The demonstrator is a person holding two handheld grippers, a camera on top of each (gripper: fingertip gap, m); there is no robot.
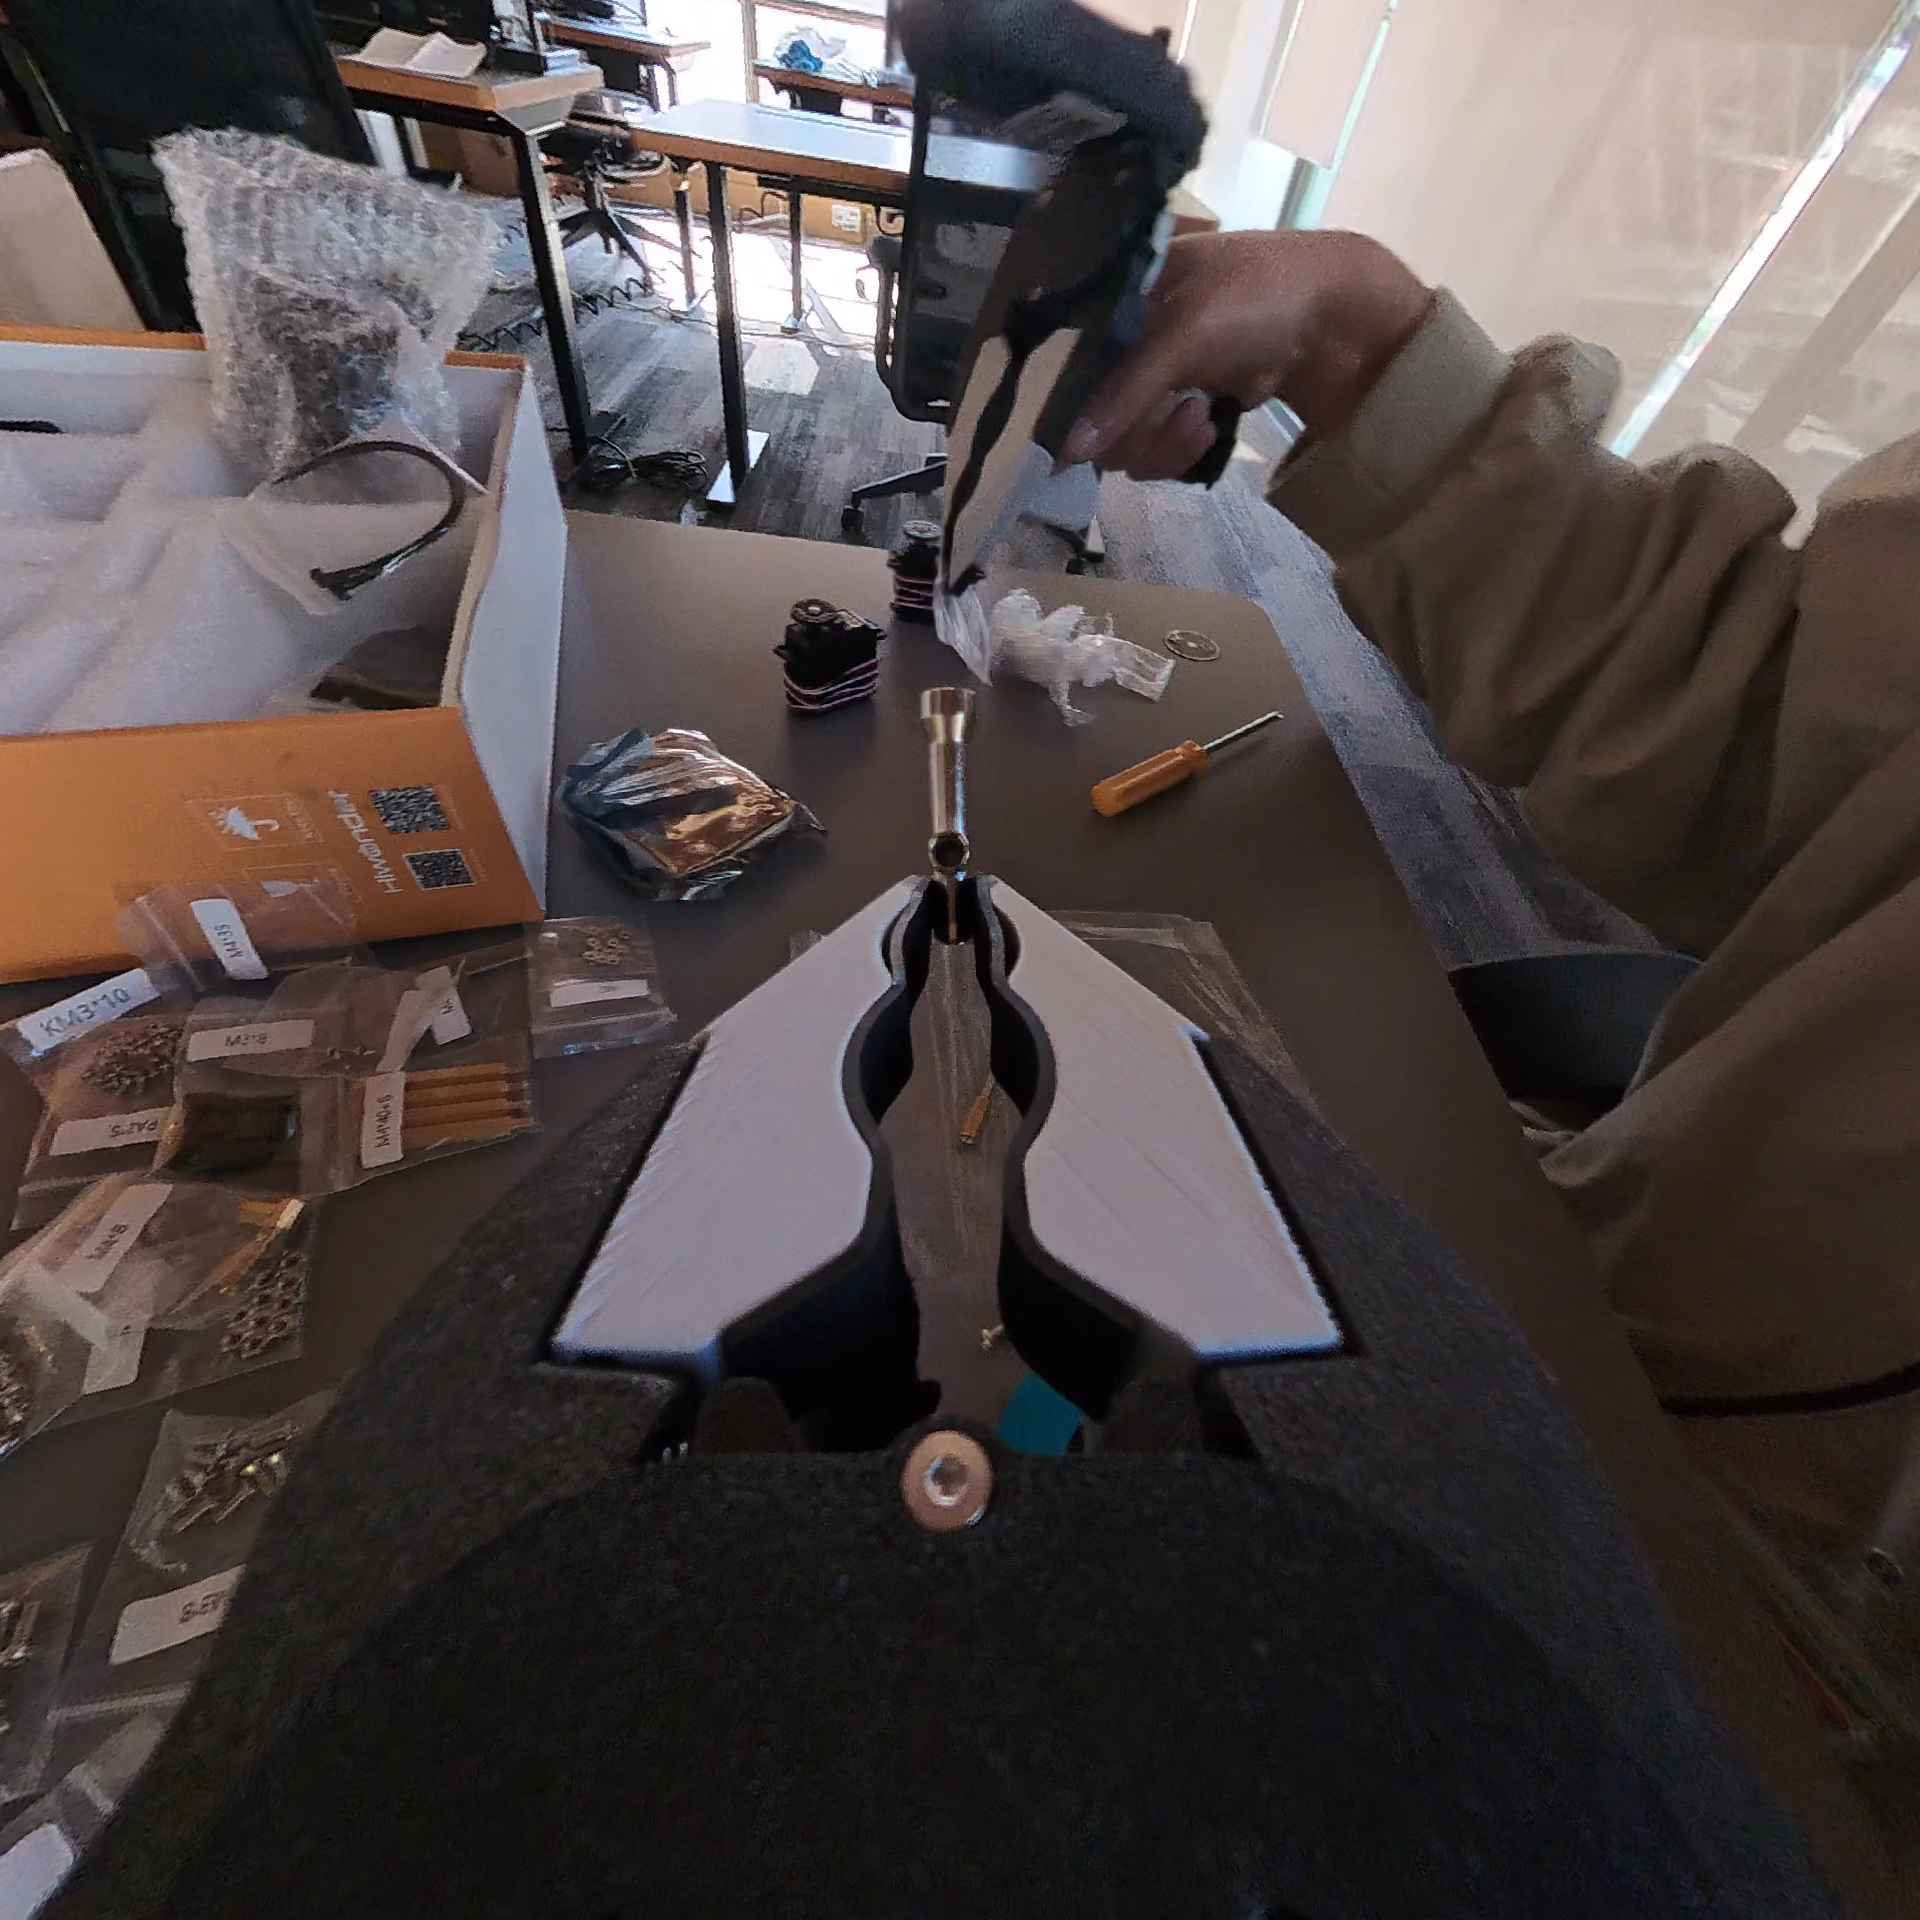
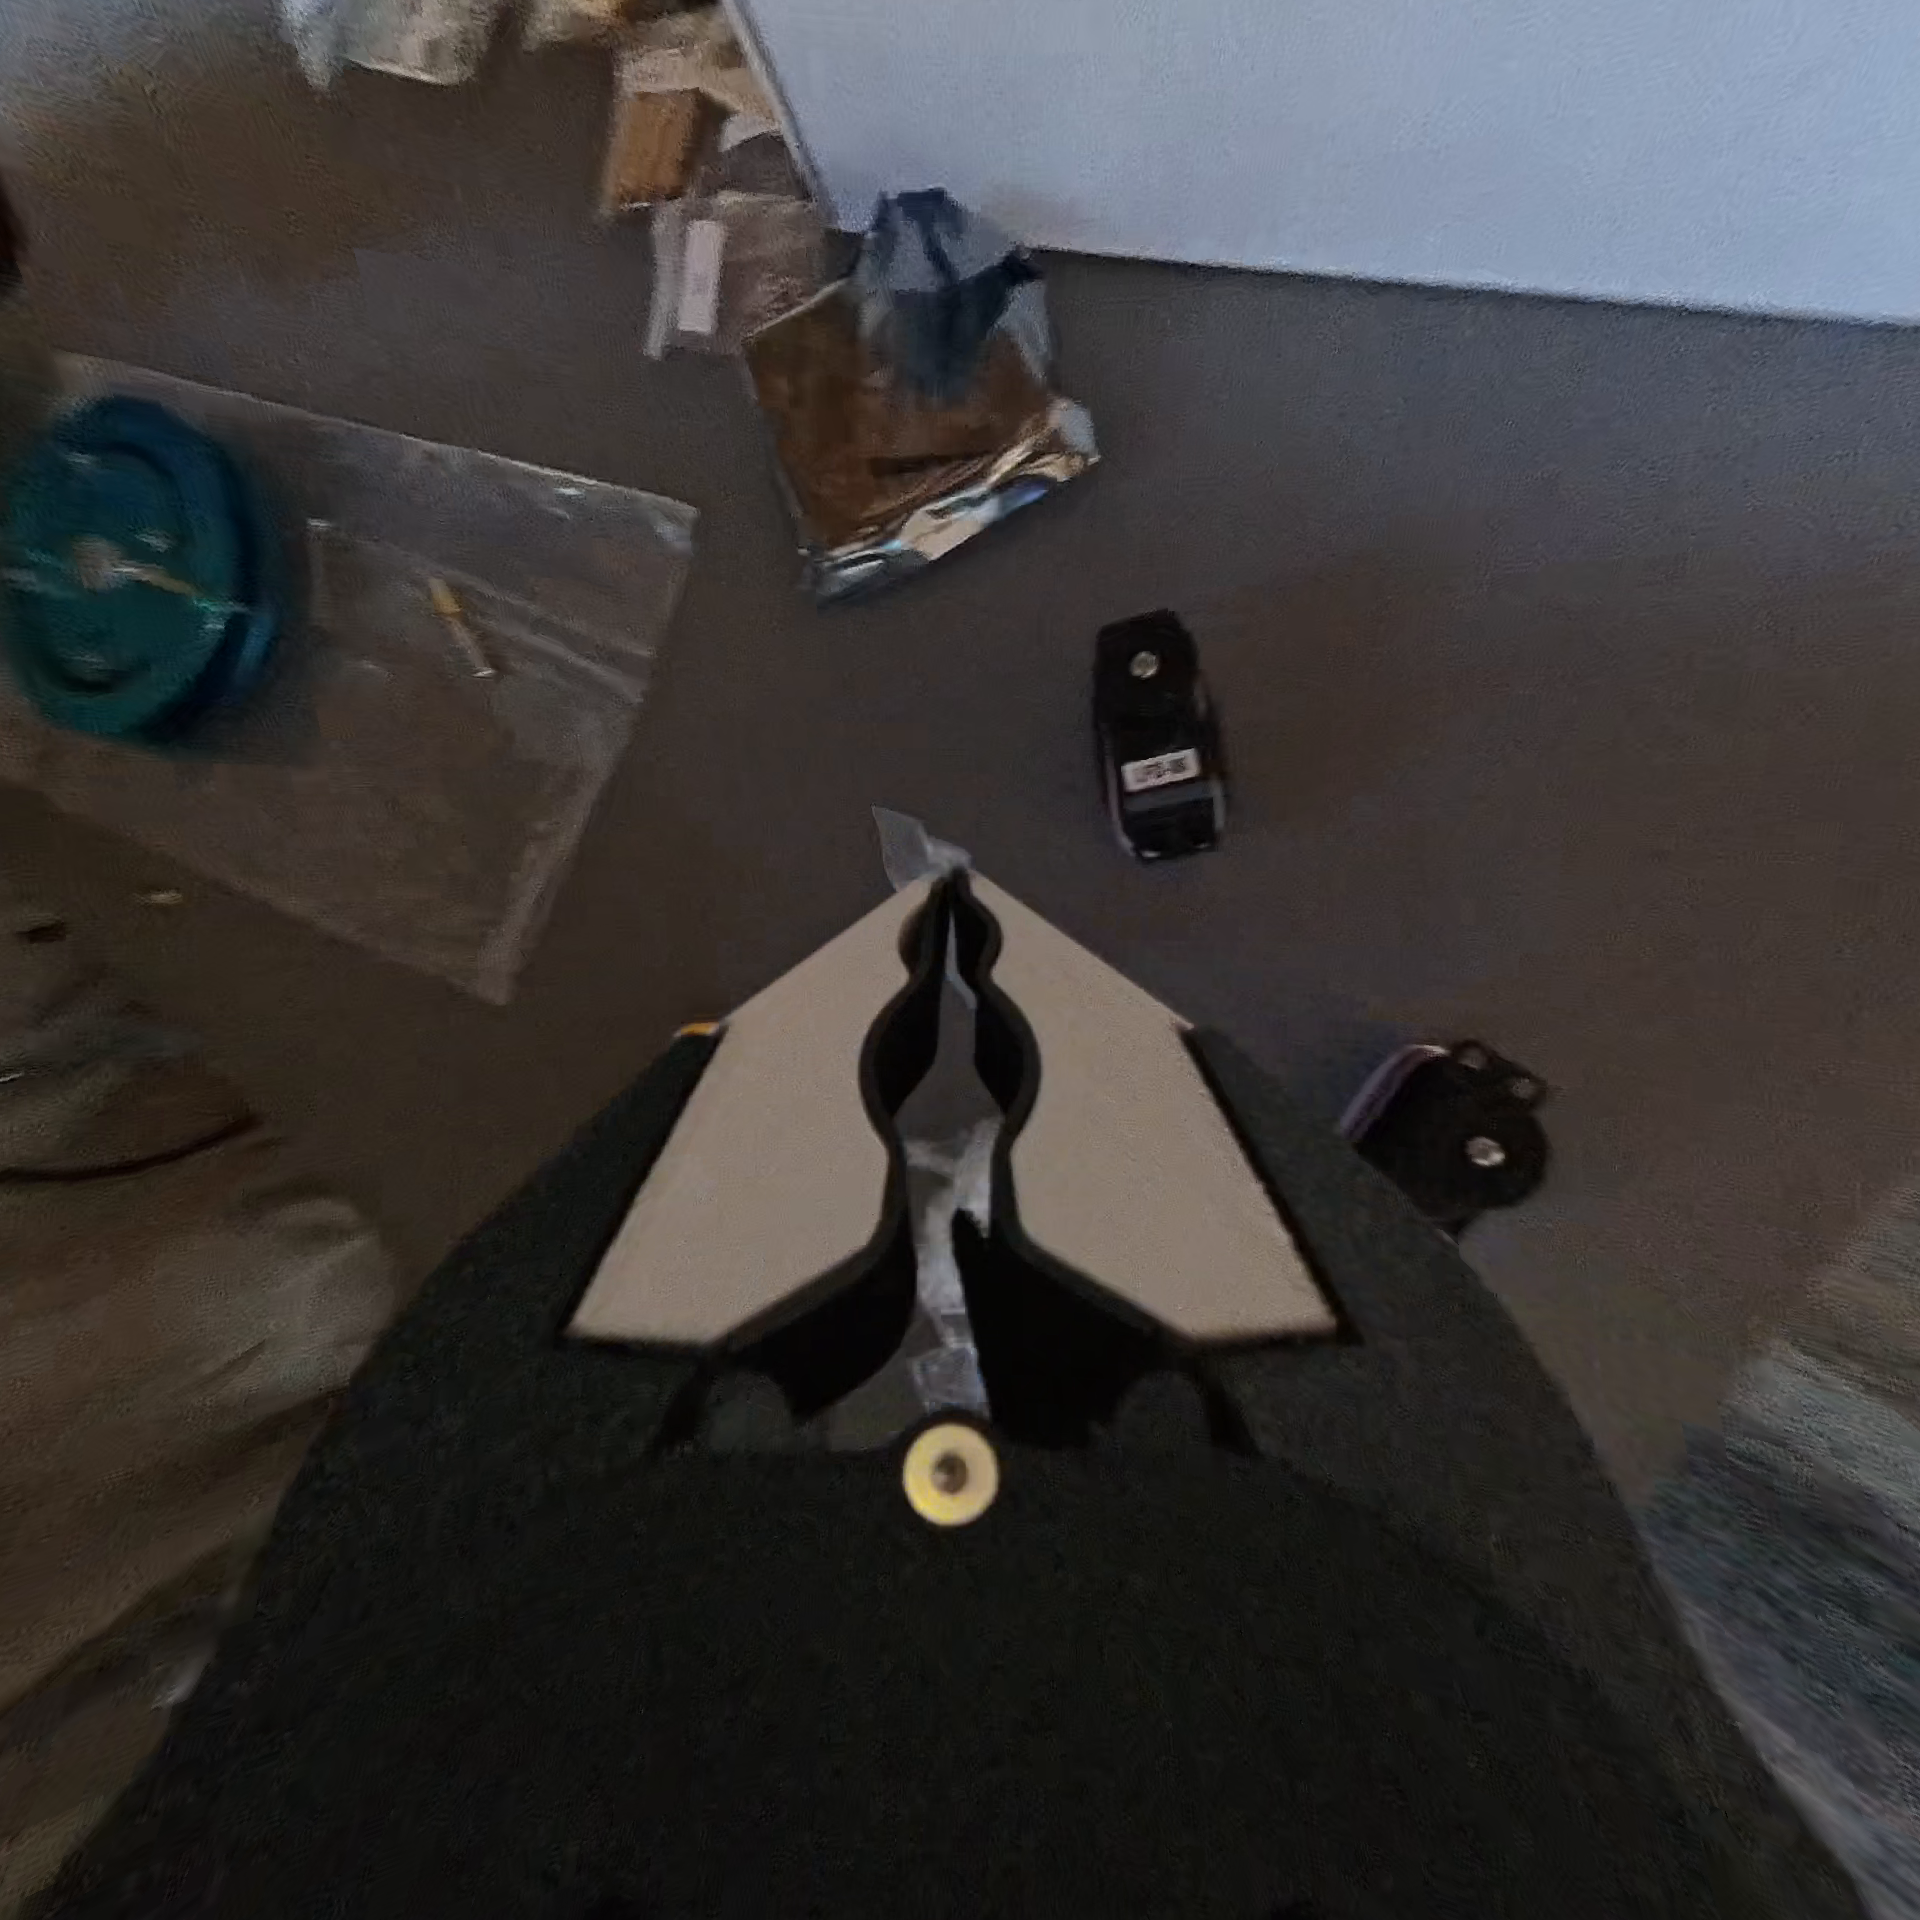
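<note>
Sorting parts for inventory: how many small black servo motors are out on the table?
2. One small black servo motor lies beyond the foil bag; the other servo stands farther back, beside the right gripper. More may be hidden.

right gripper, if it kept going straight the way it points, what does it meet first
Probably the bare table. The right gripper, shut on a clear bag, points down between the foil bag and the black servo; depth is unclear.

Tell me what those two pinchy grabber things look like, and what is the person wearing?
Both match. The left gripper and right gripper each have a rough, speckled black body, a shiny round bolt in the middle, and two pale wedge-shaped plates. The jaws have wavy black inner edges. The person's hand comes out of a loose beige sleeve.
</note>
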